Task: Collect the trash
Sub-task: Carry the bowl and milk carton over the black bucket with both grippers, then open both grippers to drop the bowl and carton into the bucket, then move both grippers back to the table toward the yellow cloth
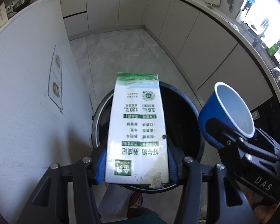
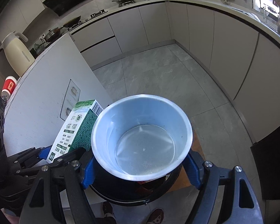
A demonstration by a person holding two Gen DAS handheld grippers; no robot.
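My left gripper [image 1: 136,160] is shut on a white and green milk carton [image 1: 136,127], its blue pads pressed on both sides. The carton hangs above a round black trash bin [image 1: 179,119] on the floor. My right gripper [image 2: 141,166] is shut on a blue paper cup [image 2: 141,138] with a white, empty inside, also over the bin [image 2: 125,196]. In the left wrist view the cup [image 1: 233,110] and right gripper [image 1: 231,136] sit just right of the carton. The right wrist view shows the carton [image 2: 74,128] to the cup's left, in the left gripper [image 2: 61,152].
A white cabinet side [image 1: 28,93] stands close on the left. Grey floor tiles [image 1: 125,56] stretch ahead to beige kitchen cabinets [image 2: 140,28] along the back and right. A person's shoes [image 2: 156,216] show below the bin. A dark appliance [image 2: 270,168] stands at the right.
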